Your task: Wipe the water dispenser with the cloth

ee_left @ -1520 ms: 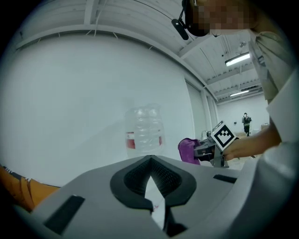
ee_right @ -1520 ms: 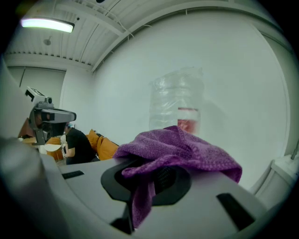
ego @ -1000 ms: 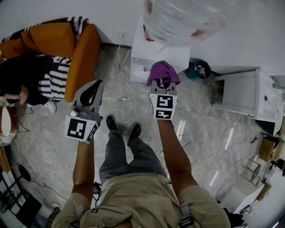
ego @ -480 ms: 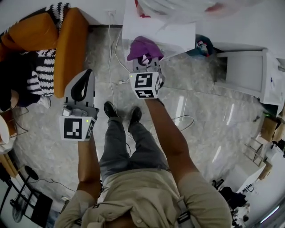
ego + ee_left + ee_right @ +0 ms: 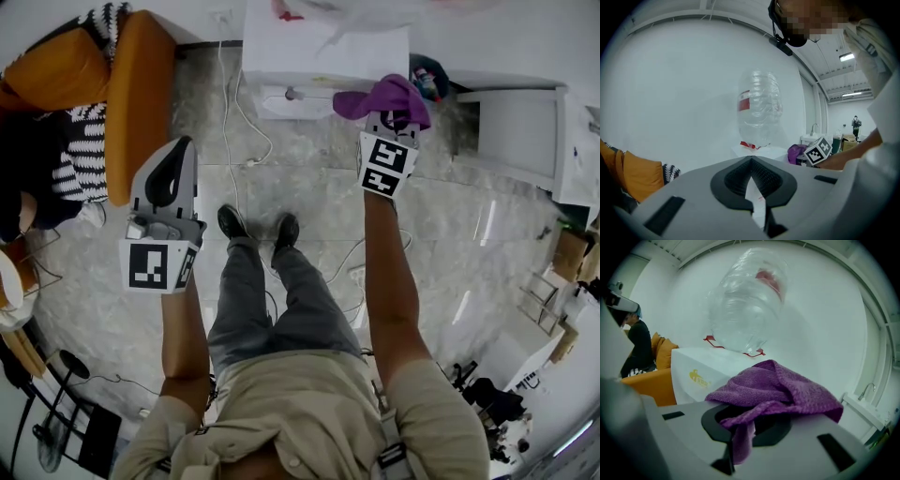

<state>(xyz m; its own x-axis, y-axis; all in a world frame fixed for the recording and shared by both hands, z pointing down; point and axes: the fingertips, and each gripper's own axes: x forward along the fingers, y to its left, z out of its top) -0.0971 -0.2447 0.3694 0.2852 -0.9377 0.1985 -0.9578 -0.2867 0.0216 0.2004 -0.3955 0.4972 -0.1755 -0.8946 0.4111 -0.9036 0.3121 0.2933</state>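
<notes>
Right tool [image 5: 394, 120] clamps the bunched cloth [image 5: 382, 97] at the dispenser's [image 5: 323, 47] front right corner, contact unclear; left tool [image 5: 176, 155] hangs closed and empty. Wiping looks barely begun, with most faces to do; the cloth's long axis lies crosswise, loose end pointing left along the front.

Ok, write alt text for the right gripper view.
A purple cloth is clamped in the right gripper and drapes over it. Behind stands a white dispenser topped by a clear bottle, with an orange sofa at left.
</notes>
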